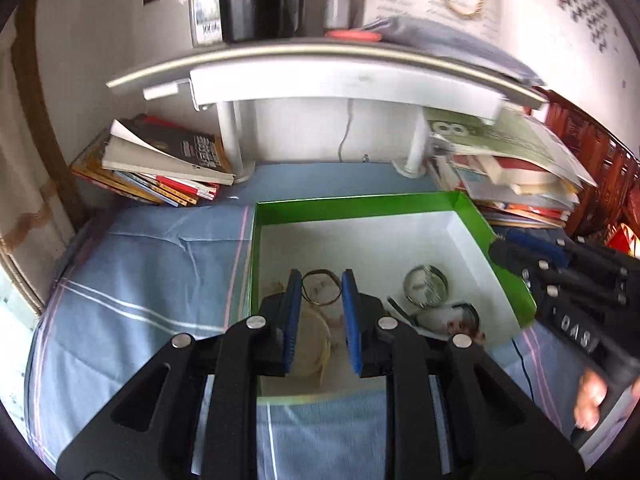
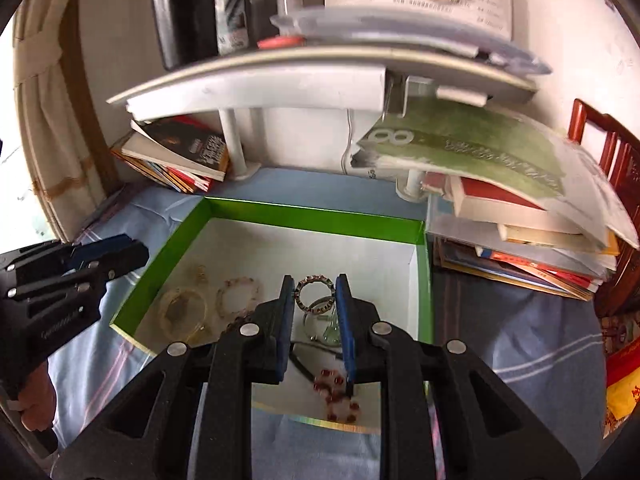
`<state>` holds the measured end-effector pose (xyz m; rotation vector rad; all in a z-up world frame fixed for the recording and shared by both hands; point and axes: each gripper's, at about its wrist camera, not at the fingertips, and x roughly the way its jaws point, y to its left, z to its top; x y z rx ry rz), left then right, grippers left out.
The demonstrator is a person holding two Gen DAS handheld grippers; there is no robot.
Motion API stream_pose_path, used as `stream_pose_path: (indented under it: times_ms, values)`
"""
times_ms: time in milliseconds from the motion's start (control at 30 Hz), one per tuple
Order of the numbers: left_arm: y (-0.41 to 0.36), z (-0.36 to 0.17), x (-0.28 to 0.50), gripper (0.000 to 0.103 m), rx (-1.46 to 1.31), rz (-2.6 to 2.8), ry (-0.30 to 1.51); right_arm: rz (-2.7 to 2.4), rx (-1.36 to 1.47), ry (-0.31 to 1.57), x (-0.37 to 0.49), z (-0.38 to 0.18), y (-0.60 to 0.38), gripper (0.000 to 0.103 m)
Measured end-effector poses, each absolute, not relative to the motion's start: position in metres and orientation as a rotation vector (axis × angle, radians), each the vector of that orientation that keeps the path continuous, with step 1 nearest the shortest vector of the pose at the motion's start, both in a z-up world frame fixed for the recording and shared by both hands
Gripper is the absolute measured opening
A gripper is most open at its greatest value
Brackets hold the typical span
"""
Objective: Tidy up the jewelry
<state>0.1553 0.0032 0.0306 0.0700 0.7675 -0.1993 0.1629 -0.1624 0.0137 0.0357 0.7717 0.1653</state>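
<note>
A green box [image 1: 360, 203] with a white floor lies on the blue cloth; it also shows in the right wrist view [image 2: 320, 218]. My left gripper [image 1: 320, 278] is shut on a thin gold bangle [image 1: 320, 289] above the box. My right gripper [image 2: 314, 282] is shut on a silver and red studded ring bracelet [image 2: 315, 295] above the box. On the box floor lie a silver bangle [image 1: 425, 285], a pale yellow bangle [image 2: 182, 312], a pink bead bracelet [image 2: 238, 298] and a red bead bracelet [image 2: 335, 394].
A grey shelf [image 1: 320, 68] stands behind the box on white posts. Book stacks lie at the back left [image 1: 160, 164] and back right [image 1: 512, 176]. A wooden chair [image 2: 612, 168] is at the far right.
</note>
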Motion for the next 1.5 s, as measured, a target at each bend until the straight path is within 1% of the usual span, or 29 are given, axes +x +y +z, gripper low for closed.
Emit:
stream_pose_path:
  times_ms: [167,267,333,400,433,467,600,633,667,700,733,767,833,867,933,1067,1233,1367,1500]
  values:
    - [-0.005,-0.007,0.208,0.021,0.076,-0.166,0.89,0.148,0.07,0.895,0.197,-0.024,-0.16,0.021]
    - [-0.004,-0.024,0.222,0.021,0.053,-0.171,0.956,0.138,0.082,0.929,0.204,-0.035,-0.16,0.021]
    - [-0.003,-0.028,0.225,0.021,0.043,-0.17,0.969,0.148,0.091,0.942,0.205,-0.037,-0.16,0.021]
    - [-0.002,-0.027,0.224,0.031,0.038,-0.17,0.954,0.147,0.09,0.934,0.204,-0.036,-0.161,0.026]
    - [-0.002,-0.026,0.223,0.047,0.036,-0.168,0.941,0.136,0.09,0.926,0.202,-0.034,-0.162,0.037]
    - [-0.001,-0.023,0.221,0.057,0.034,-0.161,0.925,0.127,0.097,0.911,0.199,-0.03,-0.164,0.047]
    - [0.001,-0.012,0.209,0.059,0.036,-0.169,0.889,0.127,0.095,0.862,0.179,-0.014,-0.17,0.052]
    - [0.002,-0.007,0.202,0.061,0.042,-0.167,0.869,0.121,0.091,0.842,0.17,-0.008,-0.17,0.058]
    - [0.002,-0.001,0.193,0.064,0.051,-0.164,0.846,0.118,0.089,0.814,0.16,-0.002,-0.171,0.068]
    - [0.002,0.002,0.187,0.065,0.059,-0.161,0.828,0.116,0.088,0.789,0.152,0.003,-0.172,0.074]
    - [0.003,0.006,0.177,0.068,0.071,-0.159,0.802,0.111,0.085,0.759,0.141,0.007,-0.172,0.082]
    - [0.003,0.01,0.165,0.071,0.079,-0.16,0.779,0.104,0.082,0.732,0.129,0.011,-0.173,0.088]
    - [0.005,0.015,0.147,0.075,0.085,-0.16,0.747,0.096,0.078,0.698,0.111,0.016,-0.175,0.092]
    - [0.006,0.016,0.133,0.077,0.084,-0.163,0.726,0.094,0.076,0.686,0.105,0.018,-0.174,0.096]
    - [0.007,0.019,0.113,0.081,0.079,-0.172,0.688,0.074,0.06,0.644,0.087,0.02,-0.174,0.099]
    - [0.009,0.02,0.084,0.088,0.073,-0.134,0.605,-0.003,0.038,0.556,0.057,0.016,-0.173,0.1]
    - [0.018,0.009,0.058,0.093,-0.012,-0.136,0.511,-0.059,0.061,0.49,0.037,-0.008,-0.175,0.1]
    - [0.016,-0.004,0.055,0.096,-0.004,-0.131,0.528,-0.051,0.052,0.519,0.04,-0.017,-0.173,0.1]
    - [0.015,-0.012,0.052,0.096,0.004,-0.121,0.52,-0.067,0.021,0.516,0.04,-0.02,-0.167,0.1]
